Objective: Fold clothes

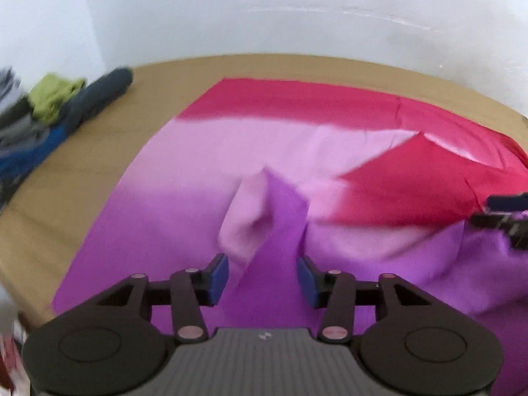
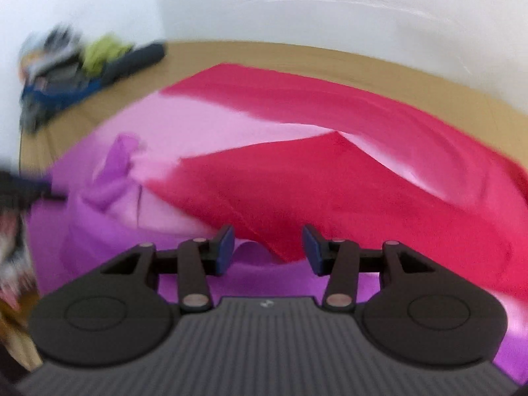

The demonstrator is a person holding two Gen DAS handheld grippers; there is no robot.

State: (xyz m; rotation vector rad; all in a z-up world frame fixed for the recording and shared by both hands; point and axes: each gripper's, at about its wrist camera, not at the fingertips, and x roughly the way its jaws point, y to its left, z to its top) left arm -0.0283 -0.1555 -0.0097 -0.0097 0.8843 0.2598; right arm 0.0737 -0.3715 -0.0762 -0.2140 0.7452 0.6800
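A large cloth (image 1: 204, 151) banded in crimson, pale pink and purple lies spread on the wooden table (image 1: 56, 198). A crimson corner (image 2: 297, 181) is folded back over its pink middle. My left gripper (image 1: 262, 280) is open just above the purple band. A raised purple ridge (image 1: 283, 211) runs toward the gap between its blue pads, and neither pad presses on it. My right gripper (image 2: 269, 250) is open too, with the tip of the crimson fold lying loose between its pads. The right gripper (image 1: 505, 211) also shows at the right edge of the left wrist view.
A pile of other clothes (image 1: 49, 115) in green, dark navy and blue lies at the table's back left, also seen as the pile (image 2: 82, 66) in the right wrist view. A white wall (image 1: 264, 16) stands behind the table.
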